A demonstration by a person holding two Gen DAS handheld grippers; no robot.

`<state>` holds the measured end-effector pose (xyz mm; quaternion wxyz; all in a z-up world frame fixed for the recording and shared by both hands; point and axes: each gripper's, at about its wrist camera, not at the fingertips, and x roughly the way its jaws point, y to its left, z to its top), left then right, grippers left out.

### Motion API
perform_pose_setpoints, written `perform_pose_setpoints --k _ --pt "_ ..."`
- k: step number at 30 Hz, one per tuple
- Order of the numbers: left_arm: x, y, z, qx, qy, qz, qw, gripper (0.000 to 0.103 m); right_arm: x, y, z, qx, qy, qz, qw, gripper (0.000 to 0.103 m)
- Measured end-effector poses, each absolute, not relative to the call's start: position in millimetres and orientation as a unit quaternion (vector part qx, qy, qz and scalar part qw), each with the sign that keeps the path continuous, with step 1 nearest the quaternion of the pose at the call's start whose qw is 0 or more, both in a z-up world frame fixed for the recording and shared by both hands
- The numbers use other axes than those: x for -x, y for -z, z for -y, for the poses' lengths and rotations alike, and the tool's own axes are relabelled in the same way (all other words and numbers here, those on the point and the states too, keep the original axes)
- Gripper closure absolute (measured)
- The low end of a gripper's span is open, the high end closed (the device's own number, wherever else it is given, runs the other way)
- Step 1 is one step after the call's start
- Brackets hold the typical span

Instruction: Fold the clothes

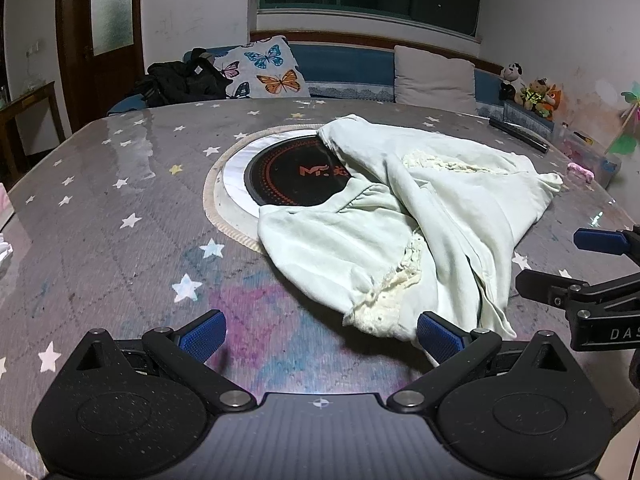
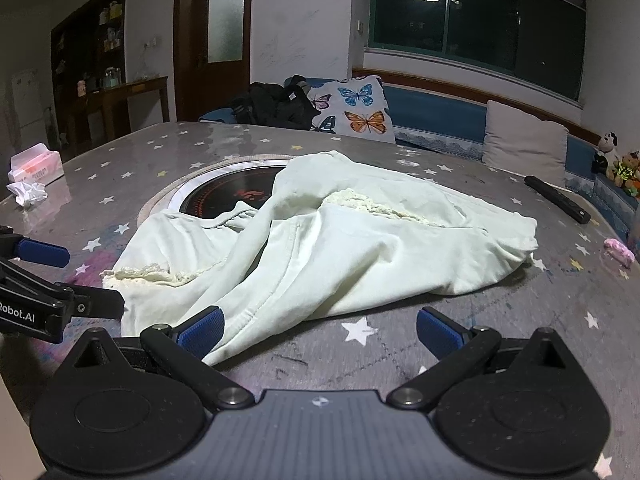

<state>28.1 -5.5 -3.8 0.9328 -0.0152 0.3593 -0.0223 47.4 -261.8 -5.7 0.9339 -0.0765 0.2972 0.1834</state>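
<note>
Garment [image 1: 400, 216] lies crumpled and unfolded just ahead of both tools; left gripper [image 1: 320, 336] and right gripper [image 2: 318, 332] have jaws spread wide, holding nothing. Soft pale-green cotton with cream lace trim, heaped over a round black hotplate [image 1: 288, 176] on the glossy star-print table [image 1: 120, 184]; judged: folding not begun

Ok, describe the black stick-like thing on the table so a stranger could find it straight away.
Start at the grey star-patterned table and find the crumpled pale green garment with lace trim heaped at its middle. Look past the garment toward the blue sofa with the beige cushion: near that table edge lies a long slim black remote-like bar. It is the only dark, straight thing there; the small pink lump nearby is soft and rounded.
</note>
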Motion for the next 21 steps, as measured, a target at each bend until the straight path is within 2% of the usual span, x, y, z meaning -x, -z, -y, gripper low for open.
perform_pose_setpoints --k 21 --pt "-49 2 9 0.011 0.026 -0.364 0.931 0.0 -69 7 258 0.084 -0.191 -0.303 0.93 0.0"
